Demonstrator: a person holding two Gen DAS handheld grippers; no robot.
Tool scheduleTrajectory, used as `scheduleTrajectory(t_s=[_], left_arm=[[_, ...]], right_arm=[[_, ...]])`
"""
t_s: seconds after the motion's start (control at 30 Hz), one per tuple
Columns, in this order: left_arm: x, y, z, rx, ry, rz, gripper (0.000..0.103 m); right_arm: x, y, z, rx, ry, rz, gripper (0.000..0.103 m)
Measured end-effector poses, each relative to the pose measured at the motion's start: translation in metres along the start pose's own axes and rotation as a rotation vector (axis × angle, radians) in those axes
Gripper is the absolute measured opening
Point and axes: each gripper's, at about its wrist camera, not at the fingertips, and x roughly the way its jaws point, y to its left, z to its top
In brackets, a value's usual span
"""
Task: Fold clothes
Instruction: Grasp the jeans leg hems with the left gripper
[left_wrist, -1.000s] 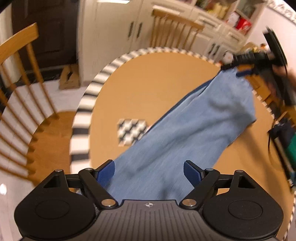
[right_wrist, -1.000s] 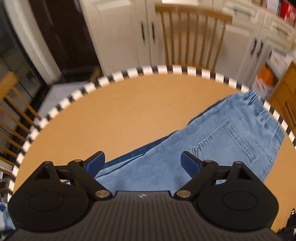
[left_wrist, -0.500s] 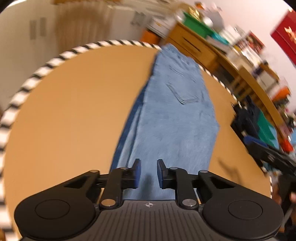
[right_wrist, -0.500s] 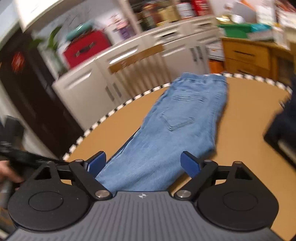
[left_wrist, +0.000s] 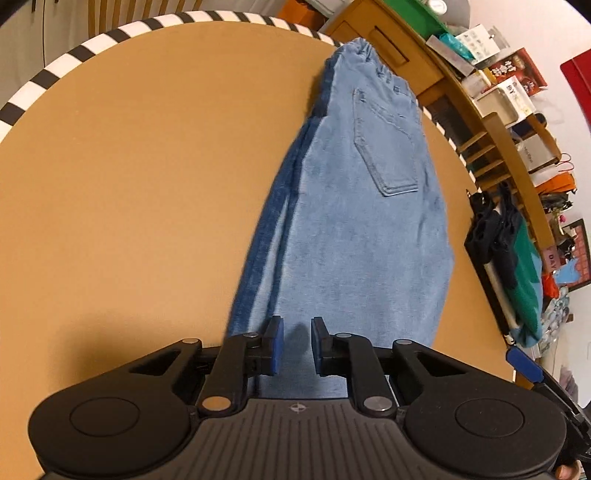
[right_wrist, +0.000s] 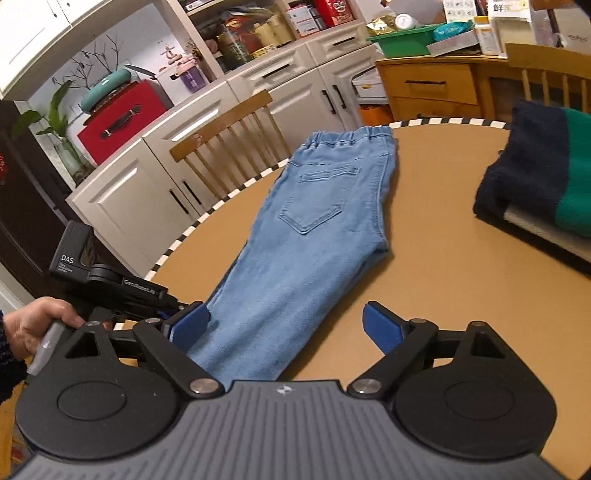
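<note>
The jeans (right_wrist: 314, 236) lay flat on the round table (right_wrist: 436, 258), folded lengthwise with one leg stacked on the other, back pocket (right_wrist: 317, 199) facing up. Their elastic waistband (right_wrist: 351, 134) sat at the far rim of the table, next to the wooden chair (right_wrist: 229, 129); the leg ends reached the near side, under both tools. The darker lower leg showed as a strip along one long edge of the jeans (left_wrist: 354, 229) in the left camera's view. The left gripper (left_wrist: 297, 345) hung over the leg ends with its jaws drawn close together, a narrow gap remaining between the blue pads (left_wrist: 277, 345); denim was visible below that gap, but whether any cloth was pinched could not be told. A hand (right_wrist: 35, 325) was seen on the handle of that tool at the near edge of the table, beside the jeans. The right gripper (right_wrist: 286, 326) stood with its jaws spread wide, nothing between the pads (right_wrist: 382, 328), one pad over the leg end and the other over bare table. A folded dark blue and green sweater (right_wrist: 543, 173) rested on the table, well apart from the jeans, on the side opposite the chair. The striped black-and-white rim (left_wrist: 110, 33) of the table ran behind the waistband.
</note>
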Motion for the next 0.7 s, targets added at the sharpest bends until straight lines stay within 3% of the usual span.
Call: scheduleTrajectory(t_s=[0.2, 0.27, 0.33, 0.43, 0.5, 0.53, 0.7], left_arm=[[0.002, 0.008, 0.002, 0.017, 0.037, -0.031, 0.034], [0.001, 0.007, 0.002, 0.031, 0.049, -0.051, 0.044], [0.003, 0.007, 0.002, 0.028, 0.049, -0.07, 0.047], [0.006, 0.007, 0.001, 0.016, 0.047, -0.079, 0.041], [0.008, 0.008, -0.002, 0.015, 0.045, -0.061, 0.024], [0.009, 0.009, -0.004, 0.019, 0.042, -0.044, 0.01], [0.0, 0.013, -0.01, 0.013, 0.018, -0.04, 0.009]], right_arm=[[0.001, -0.001, -0.002, 0.015, 0.031, -0.014, 0.094], [0.002, 0.0, -0.002, 0.009, 0.04, -0.016, 0.094], [0.003, 0.002, -0.003, 0.004, 0.048, -0.014, 0.095], [0.005, 0.004, -0.003, 0.001, 0.051, -0.005, 0.095], [0.005, 0.006, -0.002, -0.002, 0.051, -0.001, 0.096], [0.005, 0.006, -0.002, -0.004, 0.048, 0.001, 0.096], [0.007, 0.005, -0.001, -0.004, 0.054, -0.001, 0.097]])
